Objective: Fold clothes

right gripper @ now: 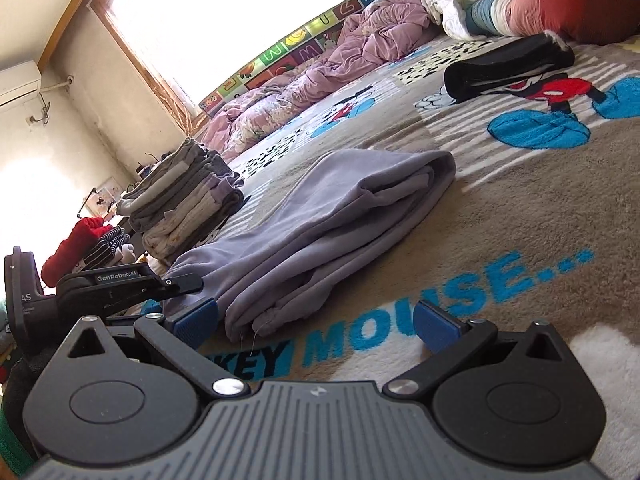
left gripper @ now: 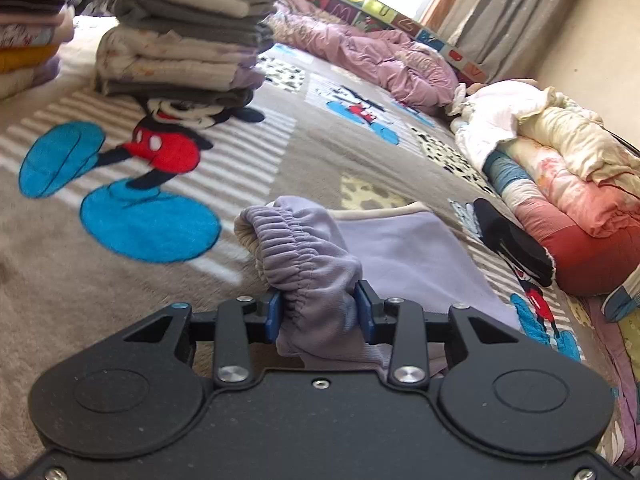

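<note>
While left gripper (left gripper: 320, 312) fingers pinch lilac trousers (left gripper: 308, 256) waistband, right gripper (right gripper: 316, 320) fingers spread wide over blanket (right gripper: 520, 208).

Left hand-held gripper (left gripper: 320, 312) clamped on cloth, right hand-held gripper (right gripper: 316, 320) wide apart.

Non-task stuff: cartoon-mouse blanket (left gripper: 120, 300) under everything, crumpled pink duvet (left gripper: 384, 56) far ahead of gripper, rolled quilts (left gripper: 568, 184) right of it, alphabet mat (right gripper: 280, 56) along wall, window (right gripper: 224, 12), air conditioner (right gripper: 18, 80).
</note>
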### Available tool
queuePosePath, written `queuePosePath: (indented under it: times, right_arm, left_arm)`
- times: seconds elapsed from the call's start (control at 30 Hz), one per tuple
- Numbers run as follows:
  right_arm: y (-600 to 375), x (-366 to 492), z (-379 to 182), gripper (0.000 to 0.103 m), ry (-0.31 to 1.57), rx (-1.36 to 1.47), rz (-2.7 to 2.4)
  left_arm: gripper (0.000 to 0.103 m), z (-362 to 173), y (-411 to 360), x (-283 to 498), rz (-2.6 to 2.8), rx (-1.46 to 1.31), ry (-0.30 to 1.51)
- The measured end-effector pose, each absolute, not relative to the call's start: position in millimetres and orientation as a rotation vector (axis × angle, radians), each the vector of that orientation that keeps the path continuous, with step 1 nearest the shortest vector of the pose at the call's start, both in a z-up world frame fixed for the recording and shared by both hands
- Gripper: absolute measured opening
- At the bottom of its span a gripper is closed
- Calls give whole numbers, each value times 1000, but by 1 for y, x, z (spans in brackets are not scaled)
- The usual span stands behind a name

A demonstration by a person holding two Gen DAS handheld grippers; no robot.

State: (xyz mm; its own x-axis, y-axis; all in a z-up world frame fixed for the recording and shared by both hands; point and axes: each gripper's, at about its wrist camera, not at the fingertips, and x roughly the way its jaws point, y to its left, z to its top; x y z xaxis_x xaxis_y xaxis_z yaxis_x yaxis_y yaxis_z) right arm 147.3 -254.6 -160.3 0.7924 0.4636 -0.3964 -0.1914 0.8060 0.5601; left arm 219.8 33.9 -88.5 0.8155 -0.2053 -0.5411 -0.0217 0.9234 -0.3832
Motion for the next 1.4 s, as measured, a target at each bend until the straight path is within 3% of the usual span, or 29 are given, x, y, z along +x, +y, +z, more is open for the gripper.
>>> queuePosePath:
  times: [0.07, 0.13, 0.43, 0.47, 0.5, 0.53, 0.57, 0.77, 1.07, 1.13, 1.2, 1.37, 1.4]
  right_arm:
    - [-255, 144, -154, 103, 504, 475, 352]
    - [-255, 142, -149, 103, 476, 441, 342]
    - [-316, 148, -156, 102, 480, 584, 110]
    - [-323, 147, -158, 102, 475, 603, 92]
    - [-330, 147, -161, 102, 469, 619, 74]
    - [-333, 147, -162, 102, 465, 624, 72]
    - [-335, 147, -164, 102, 461, 626, 75]
    - [-315, 158, -166, 103, 539, 631, 213]
    - [-302, 195, -188, 102, 541, 821, 285]
    - [-302, 202, -191, 95, 523, 843, 286]
    - [-303, 204, -194, 76, 522, 866, 291]
    - [-307, 209, -198, 51, 508, 920, 314]
    - [-306, 210, -196, 43, 501, 918, 323]
  left_arm:
    - [33, -74, 15, 223, -155, -314, 579]
    - [23, -61, -8, 228, -221, -229, 553]
    - [22, -56, -120, 241, -525, 21, 561]
    - [24, -60, -128, 243, -556, 20, 589]
    - [36, -63, -131, 241, -580, -7, 605]
    - [55, -64, -130, 237, -598, -36, 605]
    - [58, -63, -126, 231, -603, -58, 586]
    - [58, -55, -61, 206, -450, -173, 548]
    - [60, -106, 36, 210, -318, -515, 702]
    - [62, -129, 47, 209, -316, -674, 732]
    - [62, -150, 51, 210, -310, -817, 773]
    - [62, -145, 31, 222, -367, -809, 750]
    - [55, -147, 27, 225, -388, -818, 750]
